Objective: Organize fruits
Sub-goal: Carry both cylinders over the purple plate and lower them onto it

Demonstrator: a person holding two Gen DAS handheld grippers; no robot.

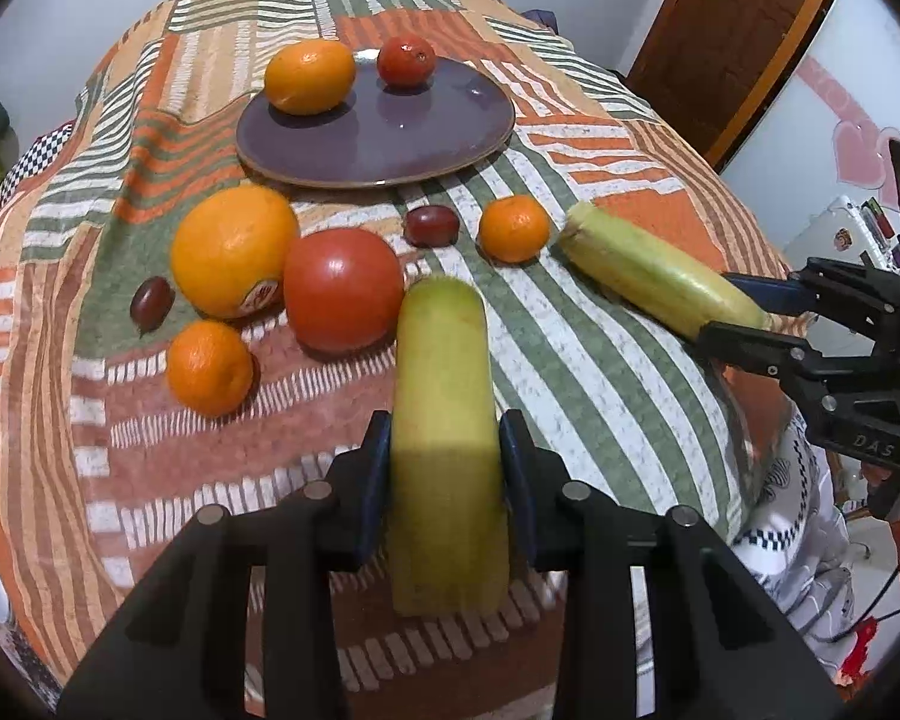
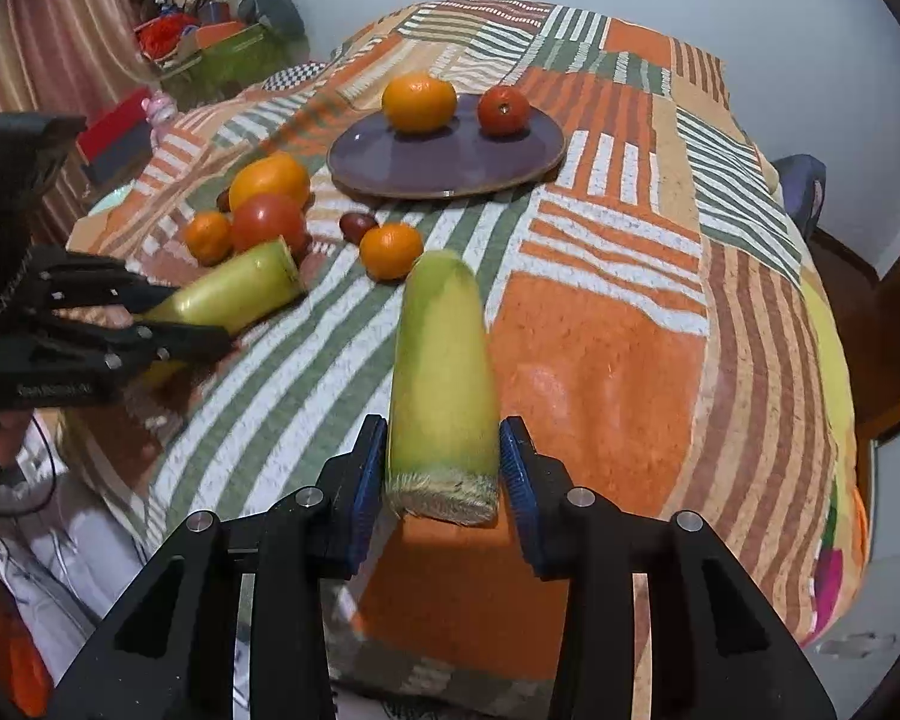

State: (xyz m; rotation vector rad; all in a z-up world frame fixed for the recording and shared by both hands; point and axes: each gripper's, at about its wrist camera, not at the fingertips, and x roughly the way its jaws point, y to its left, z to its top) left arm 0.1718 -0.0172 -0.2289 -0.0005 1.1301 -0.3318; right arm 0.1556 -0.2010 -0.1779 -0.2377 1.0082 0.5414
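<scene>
My left gripper (image 1: 444, 468) is shut on a pale green squash half (image 1: 444, 396), held above the cloth. My right gripper (image 2: 443, 462) is shut on a second pale green squash half (image 2: 441, 372); both also show in the left wrist view, gripper (image 1: 744, 312) and squash half (image 1: 660, 270). A purple plate (image 1: 390, 138) holds an orange (image 1: 310, 77) and a small red fruit (image 1: 406, 61). On the cloth lie a big orange (image 1: 231, 249), a tomato (image 1: 342, 288), two mandarins (image 1: 210, 367) (image 1: 514, 228) and two dark grapes (image 1: 431, 225) (image 1: 151, 300).
A patchwork striped cloth (image 1: 570, 360) covers the table. A wooden door (image 1: 744, 30) stands at the far right. A person's patterned clothing (image 1: 792, 510) is at the right edge. Cluttered boxes (image 2: 210, 42) stand beyond the table's left side.
</scene>
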